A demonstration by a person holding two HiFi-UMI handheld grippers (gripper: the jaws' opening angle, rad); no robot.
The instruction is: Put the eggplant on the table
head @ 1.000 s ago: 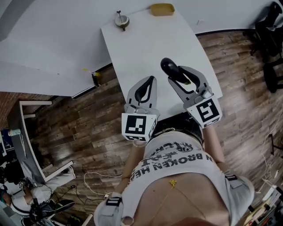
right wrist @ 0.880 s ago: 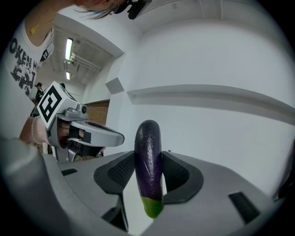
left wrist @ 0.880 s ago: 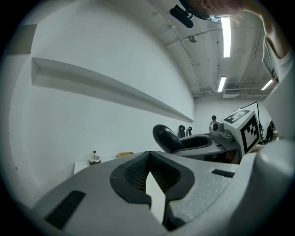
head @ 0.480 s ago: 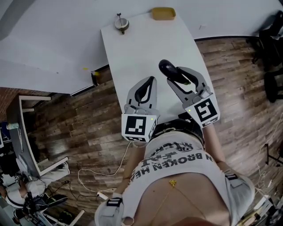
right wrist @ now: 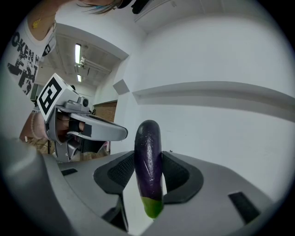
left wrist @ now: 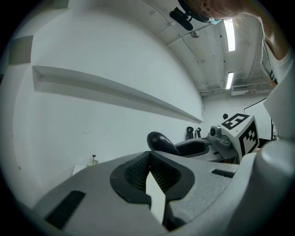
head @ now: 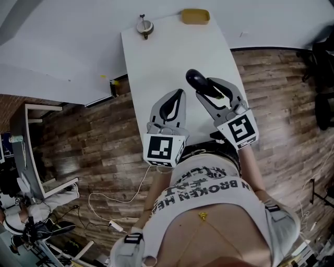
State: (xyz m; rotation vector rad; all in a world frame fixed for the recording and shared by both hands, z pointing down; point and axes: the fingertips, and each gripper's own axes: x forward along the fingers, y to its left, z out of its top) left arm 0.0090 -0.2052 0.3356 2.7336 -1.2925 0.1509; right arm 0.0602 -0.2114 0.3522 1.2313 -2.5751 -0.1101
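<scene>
A dark purple eggplant (right wrist: pixel 148 161) with a green stem end stands upright between the pads of my right gripper (right wrist: pixel 148 174), which is shut on it. In the head view the eggplant (head: pixel 196 80) sticks out past the right gripper (head: pixel 207 89) above the near half of the white table (head: pixel 167 52). My left gripper (head: pixel 176 99) hovers beside it on the left, shut with nothing held. The left gripper view shows its own tips (left wrist: pixel 148 159) together and the eggplant (left wrist: pixel 160 142) off to the right.
A small round metal object (head: pixel 144 25) and a yellow dish (head: pixel 195 15) sit at the table's far end by the white wall. Wood floor lies on both sides, with cables (head: pixel 112 208) and a metal frame (head: pixel 31 151) at the left.
Both grippers have moved a little further out over the table, the eggplant still in the right one. The jaws look the same.
</scene>
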